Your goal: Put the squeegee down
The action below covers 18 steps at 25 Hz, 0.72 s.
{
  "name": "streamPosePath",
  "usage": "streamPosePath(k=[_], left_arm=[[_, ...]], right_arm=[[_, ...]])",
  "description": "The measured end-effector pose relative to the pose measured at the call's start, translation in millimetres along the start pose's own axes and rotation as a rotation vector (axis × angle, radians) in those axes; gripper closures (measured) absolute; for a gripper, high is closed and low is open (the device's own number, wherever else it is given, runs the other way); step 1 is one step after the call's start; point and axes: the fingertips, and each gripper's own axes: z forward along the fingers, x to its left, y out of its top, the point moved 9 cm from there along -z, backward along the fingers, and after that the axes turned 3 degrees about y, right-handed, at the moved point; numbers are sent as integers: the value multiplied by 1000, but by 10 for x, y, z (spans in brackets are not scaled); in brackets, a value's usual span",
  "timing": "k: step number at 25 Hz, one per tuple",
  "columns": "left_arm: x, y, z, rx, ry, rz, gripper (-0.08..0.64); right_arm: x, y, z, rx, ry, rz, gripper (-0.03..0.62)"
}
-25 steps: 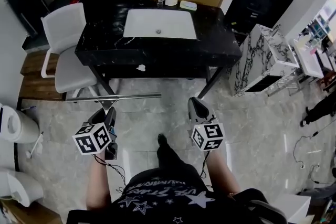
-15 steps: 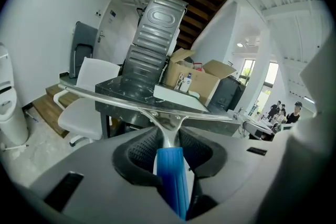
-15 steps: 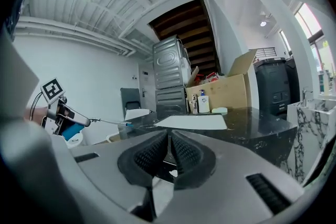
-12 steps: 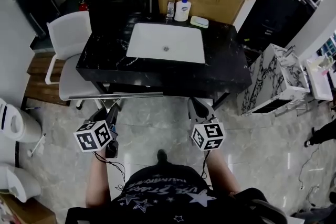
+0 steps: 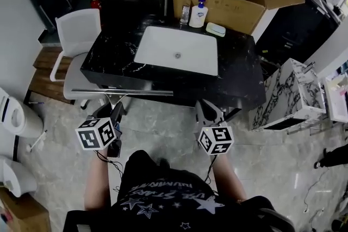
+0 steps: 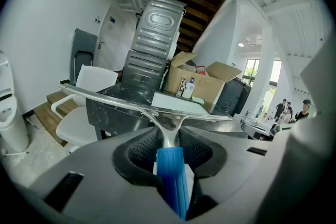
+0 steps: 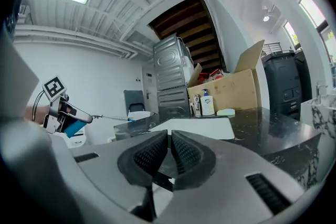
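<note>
My left gripper is shut on the blue handle of the squeegee, in front of the person's left side. Its long metal blade lies crosswise, level, just at the front edge of the black marble counter. In the left gripper view the squeegee neck rises from between the pads and the blade spans the counter's front. My right gripper hangs before the counter's front right part, shut with nothing between its pads. It sees the left gripper off to its left.
A white sink basin is set into the counter. Behind it stand a soap bottle, a green soap dish and an open cardboard box. A white chair stands at the counter's left, white bins on the floor.
Both grippers and the person have moved forward to the counter. The squeegee blade, earlier over the floor well short of it, now lies at the counter's front edge. The grip is unchanged.
</note>
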Motion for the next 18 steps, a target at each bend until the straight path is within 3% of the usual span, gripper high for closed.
streamPosePath(k=[9,18], left_arm=[[229,216,339,10,0,7,417],[728,604,997,52,-12,9,417]], right_arm=[[-46,4,444,17,9,8,537],[-117,84,1219,41,-20,8,537]])
